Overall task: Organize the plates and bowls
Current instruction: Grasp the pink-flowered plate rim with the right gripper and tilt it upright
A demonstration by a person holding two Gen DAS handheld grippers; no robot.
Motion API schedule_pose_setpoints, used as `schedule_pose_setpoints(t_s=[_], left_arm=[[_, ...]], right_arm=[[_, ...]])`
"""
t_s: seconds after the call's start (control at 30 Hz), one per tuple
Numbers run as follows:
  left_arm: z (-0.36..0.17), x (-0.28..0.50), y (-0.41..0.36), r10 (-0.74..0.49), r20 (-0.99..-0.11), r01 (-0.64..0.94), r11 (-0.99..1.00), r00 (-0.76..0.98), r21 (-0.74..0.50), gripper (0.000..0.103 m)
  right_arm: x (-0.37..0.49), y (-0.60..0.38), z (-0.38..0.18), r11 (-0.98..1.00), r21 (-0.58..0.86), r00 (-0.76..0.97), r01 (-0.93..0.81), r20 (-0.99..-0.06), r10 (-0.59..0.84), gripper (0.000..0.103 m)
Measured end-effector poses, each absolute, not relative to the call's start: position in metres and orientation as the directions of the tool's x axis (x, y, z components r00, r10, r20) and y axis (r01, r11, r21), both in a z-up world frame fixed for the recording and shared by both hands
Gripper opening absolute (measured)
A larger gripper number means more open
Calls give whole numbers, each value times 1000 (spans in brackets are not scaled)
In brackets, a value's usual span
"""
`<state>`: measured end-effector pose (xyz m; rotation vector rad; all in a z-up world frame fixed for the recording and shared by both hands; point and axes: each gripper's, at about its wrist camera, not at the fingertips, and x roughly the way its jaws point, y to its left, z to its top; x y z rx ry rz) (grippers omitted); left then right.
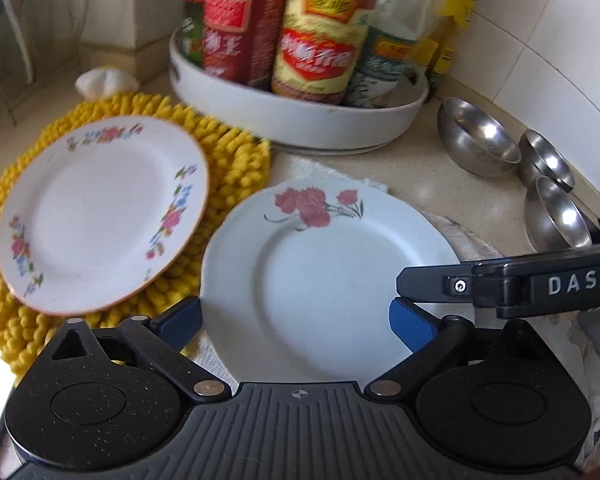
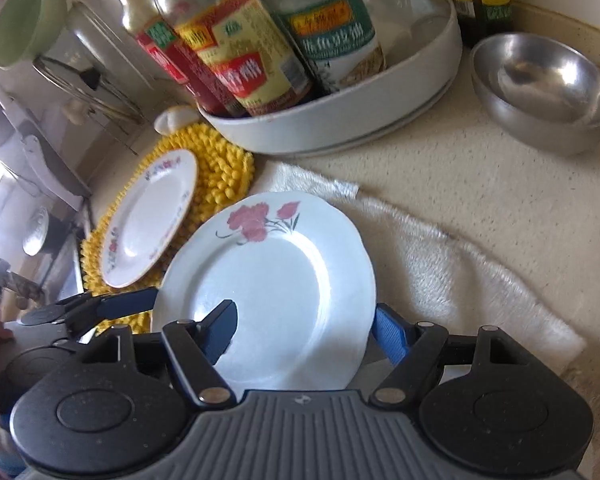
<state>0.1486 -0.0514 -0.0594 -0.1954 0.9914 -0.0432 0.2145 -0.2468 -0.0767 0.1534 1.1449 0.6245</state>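
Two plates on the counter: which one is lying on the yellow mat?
The plate with small multicoloured flowers around its orange-edged rim. It rests on the yellow mat; the plate with one red flower spray lies on the white towel.

red-flower plate (image 1: 324, 284): white, scalloped rim, red carnations printed on its far rim; lies flat, right way up, empty, on a white towel (image 2: 440, 256).
rimmed plate (image 1: 100, 212): white with an orange edge and small pink and blue flower sprays; empty, tilted slightly, left of the red-flower plate, just beside it.
steel bowls (image 1: 478, 136): three shiny, empty, upright, in a row right of the red-flower plate, well apart from it.
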Motion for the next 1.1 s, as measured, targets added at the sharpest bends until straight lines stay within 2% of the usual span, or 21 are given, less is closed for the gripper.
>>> schedule_pose_setpoints(t_s=[0.3, 0.67, 1.1], left_arm=[[-45, 122, -58, -122, -775, 7, 989, 620, -150, 101], [-53, 93, -113, -307, -802, 232, 949, 513, -215, 101], [-60, 87, -148, -349, -804, 285, 930, 482, -233, 101]], right_arm=[[203, -244, -61, 828, 347, 354, -441, -780, 516, 90], [168, -342, -50, 931, 266, 479, -252, -801, 358, 90], [136, -389, -64, 939, 311, 470, -148, -813, 344, 90]])
